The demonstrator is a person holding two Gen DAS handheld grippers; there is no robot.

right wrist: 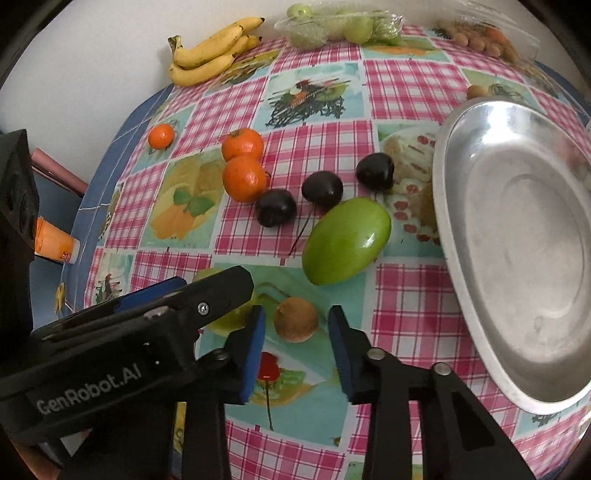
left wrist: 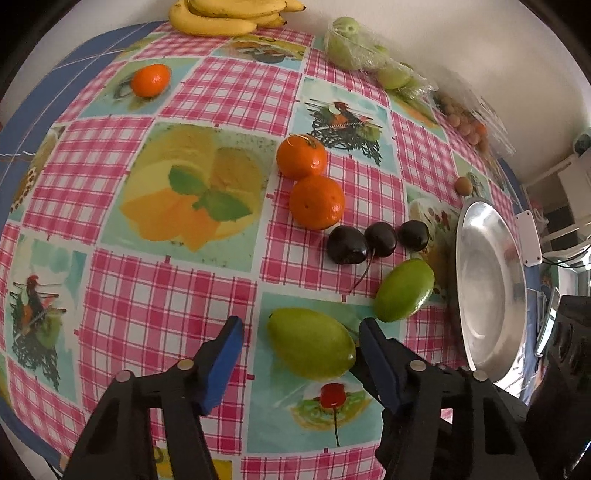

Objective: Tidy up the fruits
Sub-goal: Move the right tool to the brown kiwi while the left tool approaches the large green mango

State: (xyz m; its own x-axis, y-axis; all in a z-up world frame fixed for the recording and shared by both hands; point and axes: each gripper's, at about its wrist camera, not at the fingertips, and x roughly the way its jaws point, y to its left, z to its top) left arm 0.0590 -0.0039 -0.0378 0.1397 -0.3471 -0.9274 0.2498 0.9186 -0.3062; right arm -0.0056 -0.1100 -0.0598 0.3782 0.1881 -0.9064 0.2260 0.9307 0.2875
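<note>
Desk point(left wrist: 155, 302) under pink-check fruit-print cloth carries everything. Silver tray point(right wrist: 517, 251) sits bare at the right side. Banana bunch point(right wrist: 210, 55) lies at the far edge, beside bagged green fruit point(right wrist: 332, 26) and a clear pack of small brown fruit point(right wrist: 484, 38). Left tongs point(left wrist: 301, 343) half open, straddling a green mango point(left wrist: 310, 343); right pad touches or nearly touches it, left pad clearly apart. Second green mango point(right wrist: 345, 240) lies just beside the tray, near three dark plums point(left wrist: 380, 240). Two oranges point(left wrist: 310, 184) touch each other behind the plums; a smaller mandarin point(left wrist: 150, 79) sits well apart at far left. Right tongs point(right wrist: 297, 332) narrowly open around a small brown fruit point(right wrist: 295, 319), gaps visible both sides, not gripped. No earlier frame to compare.
</note>
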